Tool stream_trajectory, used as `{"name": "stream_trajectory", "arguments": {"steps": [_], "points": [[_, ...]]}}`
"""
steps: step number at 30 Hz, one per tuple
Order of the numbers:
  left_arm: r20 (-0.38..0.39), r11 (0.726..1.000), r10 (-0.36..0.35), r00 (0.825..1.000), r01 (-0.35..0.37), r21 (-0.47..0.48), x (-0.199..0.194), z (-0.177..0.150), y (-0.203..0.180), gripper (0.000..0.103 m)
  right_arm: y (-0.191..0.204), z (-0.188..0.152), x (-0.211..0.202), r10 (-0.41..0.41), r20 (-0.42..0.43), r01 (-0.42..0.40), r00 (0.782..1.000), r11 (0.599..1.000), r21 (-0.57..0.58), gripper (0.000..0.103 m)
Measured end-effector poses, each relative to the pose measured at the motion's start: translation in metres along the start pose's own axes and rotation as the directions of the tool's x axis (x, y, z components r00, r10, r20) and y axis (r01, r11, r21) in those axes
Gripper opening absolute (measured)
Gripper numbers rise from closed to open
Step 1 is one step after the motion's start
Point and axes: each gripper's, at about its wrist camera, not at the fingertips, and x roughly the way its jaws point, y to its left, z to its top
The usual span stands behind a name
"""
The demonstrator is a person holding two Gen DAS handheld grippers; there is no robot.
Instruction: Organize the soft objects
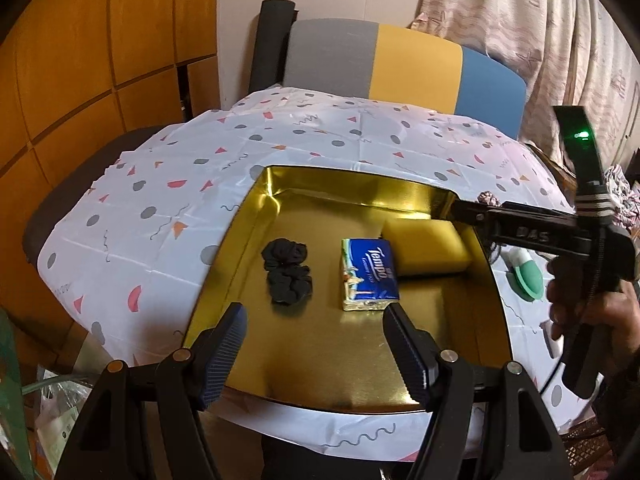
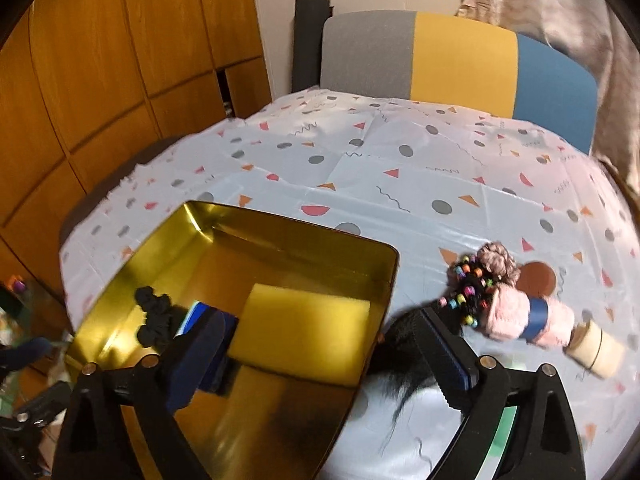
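A gold tray point(image 1: 352, 178) lies on the patterned tablecloth. Inside it are a black scrunchie point(image 1: 287, 270), a blue Tempo tissue pack point(image 1: 370, 274) and a yellow sponge point(image 1: 426, 248). My left gripper point(image 1: 316, 316) hovers open over the tray's near edge with nothing between its fingers. My right gripper point(image 2: 324, 320) stands wide open; the sponge point(image 2: 304, 328) lies flat on the tray floor between its fingers, and the pads do not press on it. Its right finger point(image 2: 440, 348) is outside the tray rim point(image 2: 394, 264). A hand holds this gripper point(image 1: 464, 210) at the tray's right side.
Right of the tray lie a black hair tuft point(image 2: 400, 364), a beaded black tie point(image 2: 472, 288), a pink scrunchie point(image 2: 498, 260), a pink fuzzy roll with a blue band point(image 2: 528, 318) and a cream cylinder point(image 2: 596, 350). A green brush point(image 1: 526, 276) is nearby. A striped chair point(image 1: 400, 64) stands behind.
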Motion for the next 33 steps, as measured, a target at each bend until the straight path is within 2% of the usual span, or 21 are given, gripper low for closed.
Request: {"name": "stream_trajectory", "arguments": {"steps": [5, 11, 17, 23, 28, 33], "points": [[-0.004, 0.999, -0.012, 1.0, 0.012, 0.032, -0.001, -0.001, -0.013, 0.071, -0.022, -0.017, -0.029, 0.0, 0.028, -0.003, 1.0, 0.996, 0.092, 0.099], [-0.006, 0.997, -0.037, 0.999, 0.037, 0.064, -0.001, -0.002, -0.028, 0.071, -0.06, -0.046, -0.062, -0.064, 0.043, 0.056, 0.997, 0.985, 0.164, 0.1], [-0.019, 0.991, -0.112, 0.994, 0.113, 0.065, 0.001, 0.002, -0.045, 0.071, -0.114, -0.079, -0.084, -0.146, 0.009, 0.137, 0.989, 0.951, 0.279, 0.101], [-0.023, 0.989, -0.135, 0.991, 0.136, 0.053, 0.001, 0.003, -0.056, 0.071, -0.168, -0.095, -0.097, -0.232, -0.046, 0.232, 0.972, 0.901, 0.367, 0.101], [-0.066, 0.975, -0.195, 0.979, 0.201, 0.094, 0.006, 0.007, -0.073, 0.07, -0.204, -0.099, -0.105, -0.276, -0.067, 0.281, 0.959, 0.889, 0.362, 0.101], [-0.071, 0.963, -0.199, 0.977, 0.209, 0.168, 0.01, 0.017, -0.105, 0.069, -0.237, -0.111, -0.107, -0.301, -0.061, 0.298, 0.952, 0.859, 0.417, 0.101]]}}
